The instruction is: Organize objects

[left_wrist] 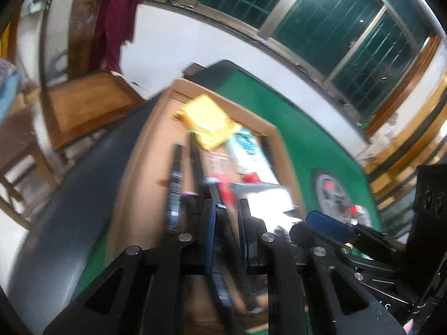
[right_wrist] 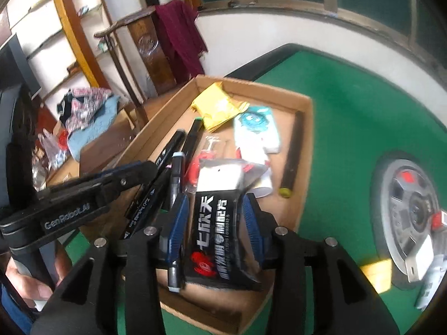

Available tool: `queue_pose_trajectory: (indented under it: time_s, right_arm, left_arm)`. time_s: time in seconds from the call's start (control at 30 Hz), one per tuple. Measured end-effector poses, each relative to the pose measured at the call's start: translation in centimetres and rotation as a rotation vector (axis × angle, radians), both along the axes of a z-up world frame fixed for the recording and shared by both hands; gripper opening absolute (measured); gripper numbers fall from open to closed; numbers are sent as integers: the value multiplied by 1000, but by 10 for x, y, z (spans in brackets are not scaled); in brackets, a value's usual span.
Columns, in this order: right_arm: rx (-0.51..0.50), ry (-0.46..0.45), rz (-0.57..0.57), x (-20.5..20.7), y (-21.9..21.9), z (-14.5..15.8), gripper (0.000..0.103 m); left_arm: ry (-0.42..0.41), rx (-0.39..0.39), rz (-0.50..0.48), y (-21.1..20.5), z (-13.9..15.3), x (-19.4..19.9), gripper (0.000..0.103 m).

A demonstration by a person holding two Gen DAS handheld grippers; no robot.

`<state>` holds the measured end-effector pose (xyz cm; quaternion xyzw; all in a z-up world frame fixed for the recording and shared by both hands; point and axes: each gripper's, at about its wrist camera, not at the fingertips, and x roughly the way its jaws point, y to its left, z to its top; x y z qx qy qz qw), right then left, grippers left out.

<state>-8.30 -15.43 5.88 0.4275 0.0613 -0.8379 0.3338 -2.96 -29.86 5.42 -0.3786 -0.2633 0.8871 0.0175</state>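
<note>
A shallow cardboard box (right_wrist: 304,150) sits on the green table and holds several items: a yellow packet (right_wrist: 216,109), a white and teal packet (right_wrist: 255,128), black markers (right_wrist: 192,136), a dark stick (right_wrist: 293,153). My right gripper (right_wrist: 213,220) hangs over the box, jaws a packet's width apart around a black packet with white lettering (right_wrist: 215,229). My left gripper (left_wrist: 226,217) is blurred, jaws narrowly apart over the box (left_wrist: 131,184); a dark marker (left_wrist: 220,282) lies under them, and a grip is unclear. It shows at the left in the right wrist view (right_wrist: 134,173).
A round grey disc with small parts (right_wrist: 410,212) lies on the green table (right_wrist: 349,111) right of the box. A wooden chair (left_wrist: 83,106) with a maroon cloth (left_wrist: 114,19) stands beyond the table. Clothes (right_wrist: 86,114) lie on a side surface.
</note>
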Motion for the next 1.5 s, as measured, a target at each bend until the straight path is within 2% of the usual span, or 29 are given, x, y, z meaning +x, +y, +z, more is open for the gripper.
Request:
queue_pose_trajectory:
  time_s: [0.1,0.2,0.3,0.33,0.37,0.4,0.47,0.53,0.6,0.7,0.8,0.9,1.1,1.3,1.37,1.43,1.5]
  right_arm:
    - [-45,-8,-22,9,26,9,39]
    - [-90,-23,-13,24,61,16,39]
    - [-116,-8,-3,39,102,19,41]
    - [-124,2,-7,43,119,17,44]
    - [-136,8,-15,44,132,14,52]
    - [-156,6,-25,46,145,10,55]
    - [-222,-16,-33,46,171,-3,55]
    - [-296,-29,-36,43,192,-11,55]
    - [-329,-50,-28,38,200,-16,55]
    - [-391,-27,-67,35,213,-22,55]
    - [-387,-24,-106,29,222,-29,55]
    - [-398,-49,-138,24,231,-35,55]
    - [-386,-90,-167,21,236,-41,55]
    - [-368,-12,-147,32,233,-25,55]
    - [-343,26,-175,33,237,-19,54]
    - [-374,35,-227,31,250,-9,54]
    - [-352,90,-275,31,261,5,54]
  left_arm:
    - [30,-22,11,9,3,-8,13]
    - [-2,-39,35,9,0,-23,13]
    - [-23,-96,70,4,-4,-33,13]
    - [-27,-112,88,2,-5,-34,13]
    - [-36,-109,102,0,-7,-36,13]
    - [-47,-93,104,-1,-8,-37,13]
    - [-26,-88,117,2,-5,-31,13]
    - [-7,-118,114,15,6,-25,13]
    - [31,-148,99,31,20,-19,13]
    - [70,-171,27,66,40,-16,13]
    - [56,-140,-53,98,45,-23,14]
    - [49,-80,-90,119,44,-29,14]
    - [-2,-3,-162,147,27,-23,14]
    - [-35,-11,-179,172,15,23,14]
    - [-52,-29,-179,181,14,38,14]
    - [-50,-77,-176,189,19,55,14]
    - [-55,-85,-178,193,22,67,14]
